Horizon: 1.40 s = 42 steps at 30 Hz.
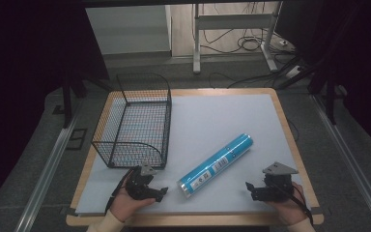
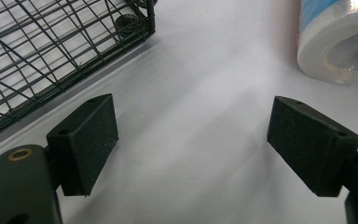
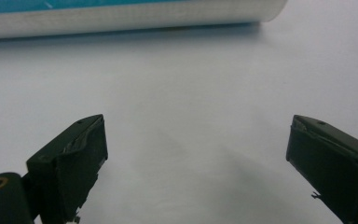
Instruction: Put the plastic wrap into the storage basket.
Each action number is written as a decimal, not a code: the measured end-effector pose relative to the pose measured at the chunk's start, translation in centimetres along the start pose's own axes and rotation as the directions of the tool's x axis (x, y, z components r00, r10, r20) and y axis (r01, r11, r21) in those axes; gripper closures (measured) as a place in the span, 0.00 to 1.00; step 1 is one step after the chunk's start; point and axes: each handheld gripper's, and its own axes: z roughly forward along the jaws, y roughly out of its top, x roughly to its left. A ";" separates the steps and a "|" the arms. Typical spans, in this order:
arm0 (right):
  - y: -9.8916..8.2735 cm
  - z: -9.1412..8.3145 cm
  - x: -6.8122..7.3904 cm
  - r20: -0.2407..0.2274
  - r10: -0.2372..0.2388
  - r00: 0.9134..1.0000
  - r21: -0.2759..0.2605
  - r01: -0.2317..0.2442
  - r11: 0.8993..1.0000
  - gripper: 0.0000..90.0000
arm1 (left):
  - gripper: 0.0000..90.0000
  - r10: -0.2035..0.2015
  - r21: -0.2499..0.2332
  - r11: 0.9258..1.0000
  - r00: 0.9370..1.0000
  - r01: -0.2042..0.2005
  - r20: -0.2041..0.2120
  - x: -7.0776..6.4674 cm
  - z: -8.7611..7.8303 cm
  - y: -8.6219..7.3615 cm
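1. Roll (image 1: 216, 165): blue wrapped cylinder with white labels, lying flat on the white mat (image 1: 222, 116), on a diagonal. Near end points at the person's side, left of centre; far end runs up and to the right. It sits between the two grippers, touching neither.
2. Roll end cap shows in the left gripper view (image 2: 340, 42), top right: white rim, clear film over the core, resting on the mat ahead of the jaws and off to their right.
3. Roll side shows in the right gripper view (image 3: 121, 14), along the top edge: blue band above a white band, well ahead of the jaws.
4. Left hand-held gripper (image 1: 160, 193): low on the mat at the front left, just left of the roll's near end, held in the person's left hand (image 1: 125, 205). Jaws spread wide, nothing between them but bare mat (image 2: 191, 149).
5. Right hand-held gripper (image 1: 251, 189): front right of the mat, near the roll but apart from it, held in the right hand (image 1: 290, 205), grey three-cornered plate on top. Jaws spread wide, holding nothing (image 3: 196, 154).
6. Wire basket (image 1: 135, 123): dark mesh, upright on the left half of the mat, just beyond the left gripper. Its near corner shows top left in the left gripper view (image 2: 51, 51).
7. Counter (image 1: 290, 140): wooden edge visible around the mat.
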 end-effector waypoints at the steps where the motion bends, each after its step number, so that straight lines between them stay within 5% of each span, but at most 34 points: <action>1: 0.0 0.0 -0.1 0.001 0.004 1.000 -0.005 -0.004 1.000 0.06 | 0.17 -0.002 0.000 1.000 1.000 0.002 0.000 0.1 0.0 0.0; 42: 0.0 -0.2 -0.4 -0.003 -0.007 1.000 -0.005 0.007 1.000 0.09 | 0.18 0.027 -0.026 0.999 0.999 -0.027 0.020 -1.2 -2.0 1.9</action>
